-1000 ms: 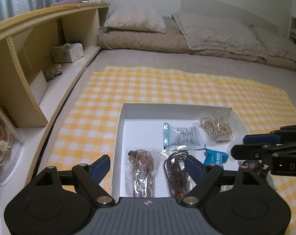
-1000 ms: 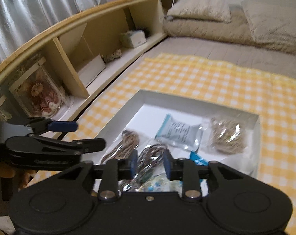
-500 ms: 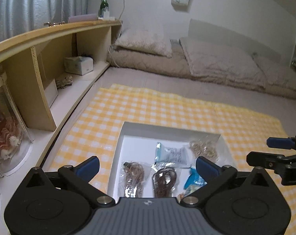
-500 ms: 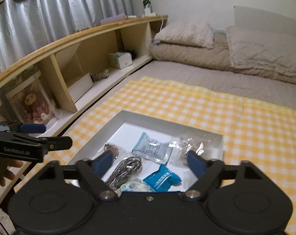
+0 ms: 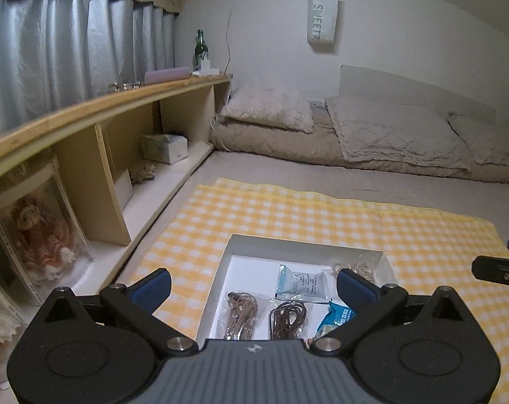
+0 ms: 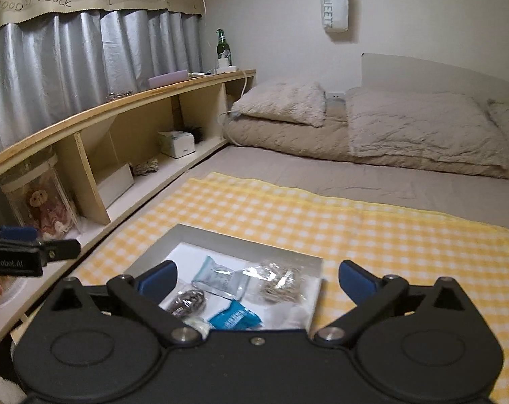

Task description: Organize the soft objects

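Observation:
A shallow white box [image 5: 221,276] [image 6: 153,252] lies on a yellow checked cloth [image 5: 321,212] [image 6: 355,225]. It holds several small soft packets: a pale blue-and-white sachet [image 5: 300,284] [image 6: 221,277], two clear bags of brown cords [image 5: 241,313] [image 5: 288,316], a bag of tan bands [image 5: 355,267] [image 6: 279,286] and a bright blue packet [image 5: 337,316] [image 6: 234,316]. My left gripper [image 5: 252,284] is open and empty, held well above the box's near edge. My right gripper [image 6: 256,277] is open and empty, also raised above the box.
A low wooden shelf [image 5: 86,114] [image 6: 120,101] runs along the left with a tissue box [image 5: 165,148], a doll in a clear case [image 5: 35,235] and a green bottle [image 5: 199,48]. Beige bedding and pillows [image 5: 355,134] lie at the back.
Both grippers have lifted up and back from the box. The right gripper, nearly shut a second ago, has opened wide. The packets stay in the box.

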`<state>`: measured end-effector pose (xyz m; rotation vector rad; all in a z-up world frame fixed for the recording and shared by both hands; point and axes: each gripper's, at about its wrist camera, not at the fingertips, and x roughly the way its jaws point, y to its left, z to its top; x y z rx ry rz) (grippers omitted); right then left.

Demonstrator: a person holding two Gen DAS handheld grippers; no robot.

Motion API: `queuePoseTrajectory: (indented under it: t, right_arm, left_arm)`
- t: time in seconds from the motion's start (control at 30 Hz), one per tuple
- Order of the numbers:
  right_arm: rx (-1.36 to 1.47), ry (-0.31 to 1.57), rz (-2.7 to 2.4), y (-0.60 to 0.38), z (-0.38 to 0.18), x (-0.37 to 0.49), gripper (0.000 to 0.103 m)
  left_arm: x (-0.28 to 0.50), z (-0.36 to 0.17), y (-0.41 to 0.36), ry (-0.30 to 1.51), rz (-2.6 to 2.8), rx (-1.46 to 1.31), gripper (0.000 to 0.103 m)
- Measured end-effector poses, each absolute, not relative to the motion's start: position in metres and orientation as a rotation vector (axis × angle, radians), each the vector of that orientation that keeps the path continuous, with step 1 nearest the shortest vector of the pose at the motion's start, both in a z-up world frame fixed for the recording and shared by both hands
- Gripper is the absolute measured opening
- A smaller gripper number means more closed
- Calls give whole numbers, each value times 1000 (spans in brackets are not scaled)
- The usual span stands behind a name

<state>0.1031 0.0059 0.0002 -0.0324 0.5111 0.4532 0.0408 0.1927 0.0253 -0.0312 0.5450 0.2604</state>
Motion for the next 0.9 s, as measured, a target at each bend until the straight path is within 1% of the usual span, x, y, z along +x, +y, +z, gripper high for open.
queuePoseTrajectory:
  t: [0.23, 0.53, 0.9]
  right_arm:
    - [-45, 493, 437, -14, -3, 69, 103]
    - [-62, 484, 406, -32, -22, 31, 103]
    - [-65, 481, 347, -46, -34, 4, 103]
  left_arm:
    - [16, 21, 162, 525, 223, 19, 103]
    - [-14, 5, 135, 526, 200, 84, 103]
    - [-37, -5, 127, 518, 170, 65, 103]
